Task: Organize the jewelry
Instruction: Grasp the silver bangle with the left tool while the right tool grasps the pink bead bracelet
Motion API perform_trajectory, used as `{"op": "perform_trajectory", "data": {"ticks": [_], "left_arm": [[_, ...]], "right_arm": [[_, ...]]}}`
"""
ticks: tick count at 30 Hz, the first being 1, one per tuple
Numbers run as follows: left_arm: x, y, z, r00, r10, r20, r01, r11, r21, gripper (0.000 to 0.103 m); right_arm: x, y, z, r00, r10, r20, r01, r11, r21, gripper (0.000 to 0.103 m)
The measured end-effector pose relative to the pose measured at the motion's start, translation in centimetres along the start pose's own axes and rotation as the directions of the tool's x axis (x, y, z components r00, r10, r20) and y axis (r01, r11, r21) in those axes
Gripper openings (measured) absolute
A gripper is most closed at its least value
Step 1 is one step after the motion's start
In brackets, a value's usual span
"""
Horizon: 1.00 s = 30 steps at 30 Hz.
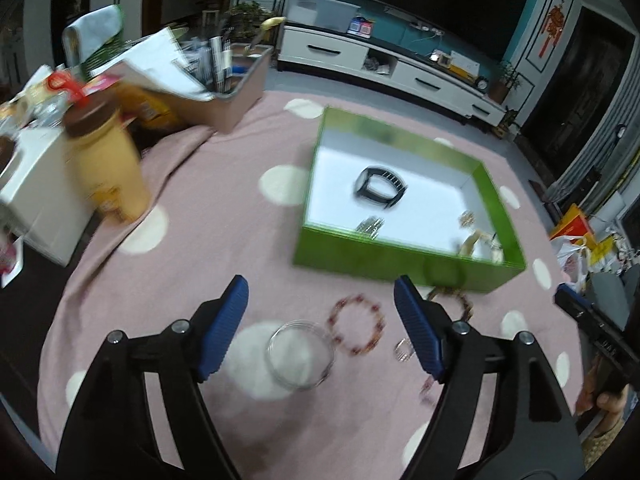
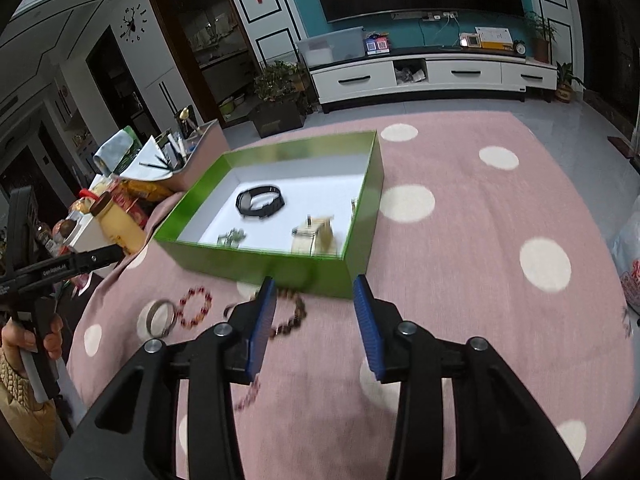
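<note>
A green box (image 1: 400,256) with a white floor stands on the pink dotted cloth. It holds a black watch (image 1: 380,186), a beige watch (image 2: 314,236) and small silver pieces (image 2: 232,238). In front of it on the cloth lie a red bead bracelet (image 1: 356,324), a clear bangle (image 1: 300,354) and a brown bead bracelet (image 2: 290,316). My left gripper (image 1: 320,284) hangs open above the bangle and the red bracelet, holding nothing. My right gripper (image 2: 314,280) is open before the box's front wall, with the brown bracelet beside its left finger (image 2: 262,320).
A yellow jar (image 1: 108,172) with a brown lid, snack packets and a beige bin (image 1: 240,96) of papers crowd the cloth's left side. A small ring (image 1: 403,350) and a pink bead strand (image 2: 248,394) lie near the grippers. A person's hand (image 2: 24,336) shows at the left edge.
</note>
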State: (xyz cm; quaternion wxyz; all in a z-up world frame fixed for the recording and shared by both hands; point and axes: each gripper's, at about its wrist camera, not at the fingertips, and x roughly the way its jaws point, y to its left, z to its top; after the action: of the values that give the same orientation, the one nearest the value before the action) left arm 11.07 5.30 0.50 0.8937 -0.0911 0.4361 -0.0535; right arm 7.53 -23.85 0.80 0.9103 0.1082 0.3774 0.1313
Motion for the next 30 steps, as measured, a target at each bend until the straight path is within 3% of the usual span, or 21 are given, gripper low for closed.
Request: {"op": "perform_trajectory", "data": {"ticks": [10,14,21,30], "left_arm": [[-1.5,3.4,-6.4,0.998,0.055,-0.023,-0.057,0.991,-0.118,0.081],[-1.7,3.4,-8.2,0.997,0.059,-0.04,-0.063,0.991,-0.117,0.081],[-1.3,2.6,-9.6,0.997,0.065,-0.052,-0.069,0.995,-0.075,0.081],[-0.4,2.8,-10.0,0.996,0.065,-0.056,-0.069,0.995,-0.07,0.081]], "right_arm": [[-0.9,0.7,-4.1,0.998,-0.01,-0.062,0.011,1.0,0.017,0.04],[-0.5,1.7,-5.7,0.994,0.004,-0.105,-0.003,1.0,0.003,0.04],[2.3,4.1,-7.8,0.983,0.009,-0.181,-0.017,0.999,-0.043,0.04],[5.4,6.5,-7.6,0.981,-0.059,-0.187,0.036,0.992,-0.124,0.04]]}}
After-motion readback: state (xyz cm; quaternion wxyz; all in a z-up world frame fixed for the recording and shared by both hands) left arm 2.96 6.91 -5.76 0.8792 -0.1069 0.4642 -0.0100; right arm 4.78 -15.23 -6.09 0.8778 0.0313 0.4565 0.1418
